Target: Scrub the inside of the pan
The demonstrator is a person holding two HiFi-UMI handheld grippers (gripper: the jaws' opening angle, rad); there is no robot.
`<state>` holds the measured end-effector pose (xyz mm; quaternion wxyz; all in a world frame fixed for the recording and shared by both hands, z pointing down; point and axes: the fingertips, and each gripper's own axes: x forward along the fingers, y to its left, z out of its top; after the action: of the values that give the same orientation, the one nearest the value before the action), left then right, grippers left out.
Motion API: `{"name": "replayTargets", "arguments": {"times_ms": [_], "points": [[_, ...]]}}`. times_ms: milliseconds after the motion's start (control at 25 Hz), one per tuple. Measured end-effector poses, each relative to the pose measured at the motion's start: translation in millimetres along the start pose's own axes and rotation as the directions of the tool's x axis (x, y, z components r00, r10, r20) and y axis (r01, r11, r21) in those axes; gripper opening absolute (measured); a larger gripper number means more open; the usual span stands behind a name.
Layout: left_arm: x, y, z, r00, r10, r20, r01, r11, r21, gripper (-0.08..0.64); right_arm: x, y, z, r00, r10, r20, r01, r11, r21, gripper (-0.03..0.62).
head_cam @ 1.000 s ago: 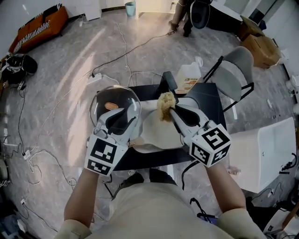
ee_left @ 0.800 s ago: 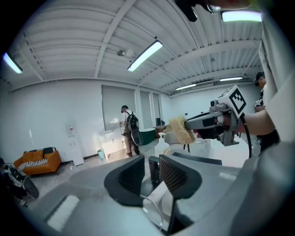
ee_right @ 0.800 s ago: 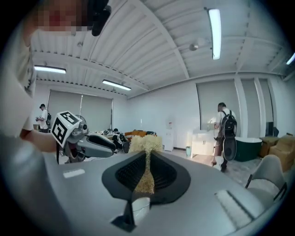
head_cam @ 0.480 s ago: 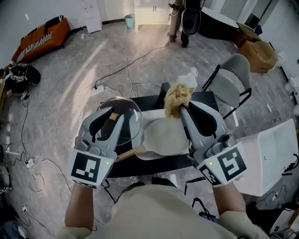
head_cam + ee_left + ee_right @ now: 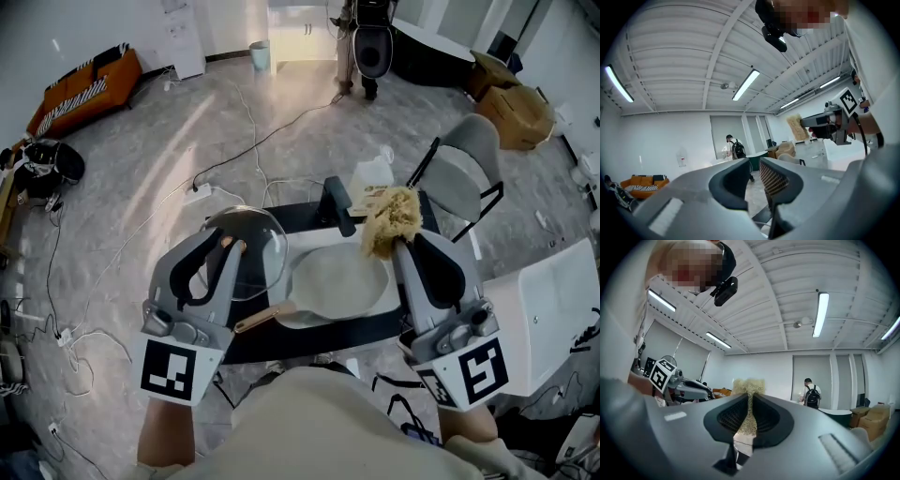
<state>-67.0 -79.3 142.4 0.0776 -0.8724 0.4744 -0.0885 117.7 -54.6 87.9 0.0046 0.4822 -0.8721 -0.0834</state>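
Both forearms reach forward from the bottom of the head view, each hand tucked behind its gripper's marker cube, and both grippers are raised above the table (image 5: 298,217) and point roughly level, away from the person.

The left gripper (image 5: 228,246) hangs over the left side of the table, above the glass lid (image 5: 261,258). Its jaws have just been closing; in the left gripper view they stand a narrow slit apart, with nothing between them but the far room.

The right gripper (image 5: 398,242) is held over the right edge of the pan (image 5: 339,281). Its jaws are pinched tight on a straw-coloured scrubber (image 5: 392,220), which sticks out past the fingertips as a bushy tuft. The right gripper view shows the flattened fibres pressed between the two pads.

The pan sits on the dark table between the two grippers and below them. Its pale inside faces up, and its wooden handle (image 5: 264,317) angles toward the person's left. The glass lid lies just beside the pan's left rim; whether the two touch is hard to tell from here.
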Motion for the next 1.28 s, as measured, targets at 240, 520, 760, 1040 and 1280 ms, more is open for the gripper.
{"name": "replayTargets", "arguments": {"times_ms": [240,520,760,1040,1280], "points": [[-6,-5,-9,1.0,-0.02,0.025,0.021,0.998,-0.057,0.029,-22,-12,-29,0.995,-0.081,-0.057,0.08,0.997,-0.02,0.035],[-8,-13,-36,0.999,-0.037,-0.011,0.037,0.998,-0.058,0.003,-36,-11,-56,0.99,-0.095,-0.105,0.096,0.995,0.005,0.035],[-9,-27,-58,0.997,-0.052,-0.061,0.047,0.995,-0.091,0.002,-40,-3,-81,0.981,-0.079,-0.176,0.077,0.997,-0.016,0.034],[-8,-31,-68,0.994,-0.061,-0.089,0.051,0.992,-0.112,0.002,-39,-2,-91,0.975,-0.073,-0.21,0.072,0.997,-0.013,0.035],[-7,-32,-66,0.993,-0.066,-0.093,0.056,0.993,-0.105,0.002,-39,-7,-90,0.975,-0.077,-0.21,0.079,0.997,0.0,0.036]]}}
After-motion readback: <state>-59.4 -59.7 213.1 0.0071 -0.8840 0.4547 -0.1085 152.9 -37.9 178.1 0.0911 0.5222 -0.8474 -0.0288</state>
